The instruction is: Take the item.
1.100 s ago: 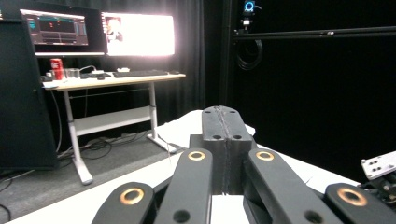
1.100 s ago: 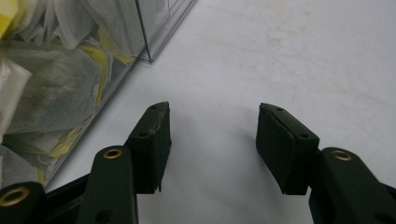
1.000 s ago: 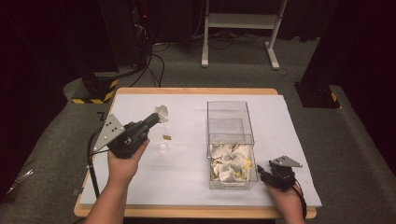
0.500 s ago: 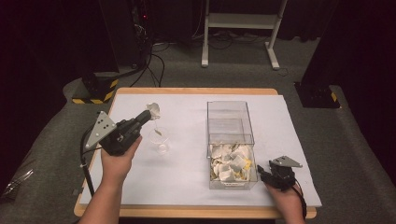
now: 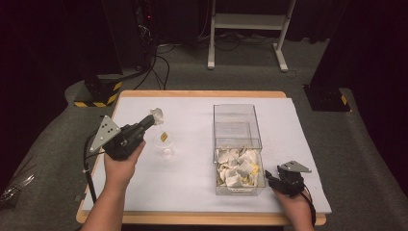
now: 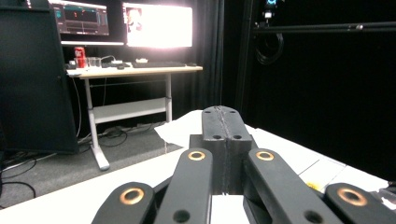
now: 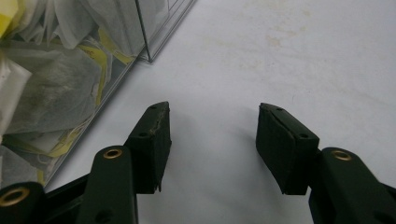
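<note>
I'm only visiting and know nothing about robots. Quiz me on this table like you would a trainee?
1. True or false: the right tool is open and holds nothing.
2. What does the left tool pinch? A) tea bag B) spoon C) lid
3. Where do the other tea bags lie?
Key: 1 true; 2 A; 3 in the clear box.
</note>
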Tool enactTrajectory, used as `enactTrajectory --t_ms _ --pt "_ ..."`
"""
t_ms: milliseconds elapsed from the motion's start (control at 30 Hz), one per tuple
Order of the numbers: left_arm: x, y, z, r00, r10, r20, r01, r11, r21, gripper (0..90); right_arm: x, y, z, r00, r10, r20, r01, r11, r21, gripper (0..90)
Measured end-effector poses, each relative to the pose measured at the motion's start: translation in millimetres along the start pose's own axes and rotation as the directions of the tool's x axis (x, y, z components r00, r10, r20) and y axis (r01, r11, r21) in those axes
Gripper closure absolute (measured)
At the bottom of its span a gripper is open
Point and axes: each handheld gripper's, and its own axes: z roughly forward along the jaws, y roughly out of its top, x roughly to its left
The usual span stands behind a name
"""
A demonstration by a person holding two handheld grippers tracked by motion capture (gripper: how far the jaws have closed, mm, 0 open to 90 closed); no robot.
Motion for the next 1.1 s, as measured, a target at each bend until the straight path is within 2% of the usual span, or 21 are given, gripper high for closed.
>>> enactTrajectory --t_ms 533,833,1100 --pt "4.2 -24.2 3.7 0.9993 -0.037 0.001 0.037 0.9984 0.043 90.0 -0.1 0.0 0.0 1.0 0.001 -0.001 -0.001 1.0 0.0 45.2" --pt "5.5 -40.9 8.0 0.9977 -0.067 0.005 0.066 0.995 0.075 90.0 0.0 -0.1 0.0 1.0 0.0 0.001 0.0 1.0 0.0 45.2" --pt "5.1 -53.9 11.8 0.9973 -0.073 0.005 0.072 0.9919 0.105 90.0 0.1 -0.1 -0.1 1.0 0.0 0.001 0.0 1.0 -0.001 45.2"
